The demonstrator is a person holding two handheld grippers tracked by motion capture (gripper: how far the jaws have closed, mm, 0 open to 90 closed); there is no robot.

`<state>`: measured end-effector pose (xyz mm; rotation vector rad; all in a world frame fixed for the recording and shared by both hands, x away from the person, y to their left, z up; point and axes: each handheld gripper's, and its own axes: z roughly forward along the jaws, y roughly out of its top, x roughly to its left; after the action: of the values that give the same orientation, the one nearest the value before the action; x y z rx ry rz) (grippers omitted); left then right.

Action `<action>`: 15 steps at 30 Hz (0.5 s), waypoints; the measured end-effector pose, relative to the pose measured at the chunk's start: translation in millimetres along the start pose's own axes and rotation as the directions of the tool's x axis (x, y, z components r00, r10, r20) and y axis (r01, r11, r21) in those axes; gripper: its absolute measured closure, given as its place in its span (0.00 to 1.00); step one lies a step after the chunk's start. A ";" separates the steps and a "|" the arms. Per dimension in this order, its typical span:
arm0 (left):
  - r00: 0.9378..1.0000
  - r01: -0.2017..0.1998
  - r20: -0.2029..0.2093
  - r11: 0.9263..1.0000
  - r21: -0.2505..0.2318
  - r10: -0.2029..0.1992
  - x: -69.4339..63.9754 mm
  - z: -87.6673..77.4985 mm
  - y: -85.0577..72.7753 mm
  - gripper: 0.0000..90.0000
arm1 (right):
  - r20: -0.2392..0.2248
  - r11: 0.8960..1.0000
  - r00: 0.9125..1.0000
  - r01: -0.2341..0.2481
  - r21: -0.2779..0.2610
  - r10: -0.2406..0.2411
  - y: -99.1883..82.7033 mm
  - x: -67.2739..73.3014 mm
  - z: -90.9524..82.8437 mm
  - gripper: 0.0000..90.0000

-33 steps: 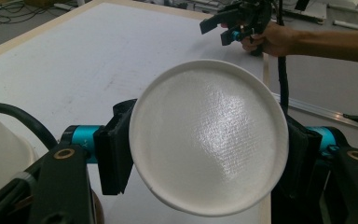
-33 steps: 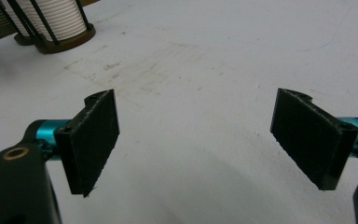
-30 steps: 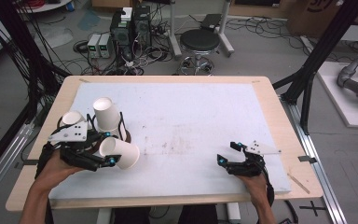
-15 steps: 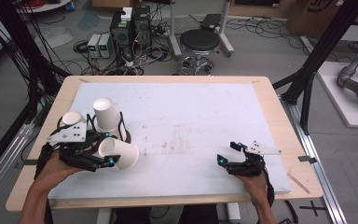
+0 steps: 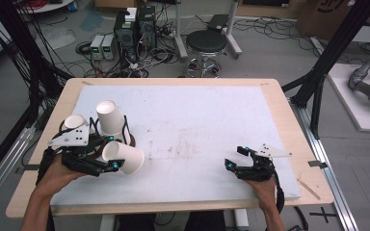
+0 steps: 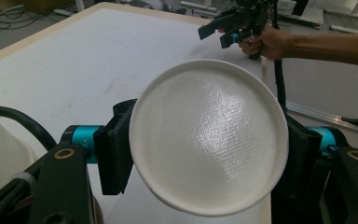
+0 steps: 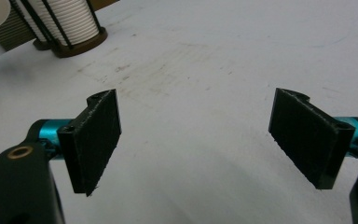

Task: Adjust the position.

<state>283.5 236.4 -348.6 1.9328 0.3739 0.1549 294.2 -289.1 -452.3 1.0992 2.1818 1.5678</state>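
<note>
L tool (image 6: 205, 154) view: cup (image 6: 208, 137) base clamped

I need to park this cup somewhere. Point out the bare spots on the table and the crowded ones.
The white mat lies bare between the held cup in the left gripper and the open right gripper, and across its far half. The crowded part is the left edge, around the wire cup rack with its stacked cups.

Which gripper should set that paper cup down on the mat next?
Left. The left gripper is shut on the paper cup; the right gripper stands open, apart.
</note>
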 end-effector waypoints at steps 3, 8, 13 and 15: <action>1.000 0.007 0.008 1.000 -0.013 -0.007 1.3 2.4 -0.6 0.36 | -0.013 1.000 1.000 0.007 0.024 -0.006 2.7 -2.2 -0.8 0.19; 1.000 0.011 0.016 0.999 -0.035 -0.011 2.2 3.2 -0.5 0.36 | -0.050 0.999 0.998 0.026 0.019 -0.025 11.6 -1.1 -2.3 0.19; 0.999 0.011 0.035 0.998 -0.062 -0.009 1.5 7.1 2.2 0.36 | -0.111 0.996 0.991 0.077 0.037 -0.072 28.2 6.9 2.9 0.19; 0.999 0.011 0.040 0.997 -0.071 -0.008 1.2 8.6 3.1 0.36 | -0.128 0.994 0.987 0.098 0.044 -0.092 34.3 9.9 4.9 0.19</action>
<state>287.6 228.2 -349.1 1.8611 0.3465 0.1218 305.1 -273.9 -421.6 0.9179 2.3302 1.5891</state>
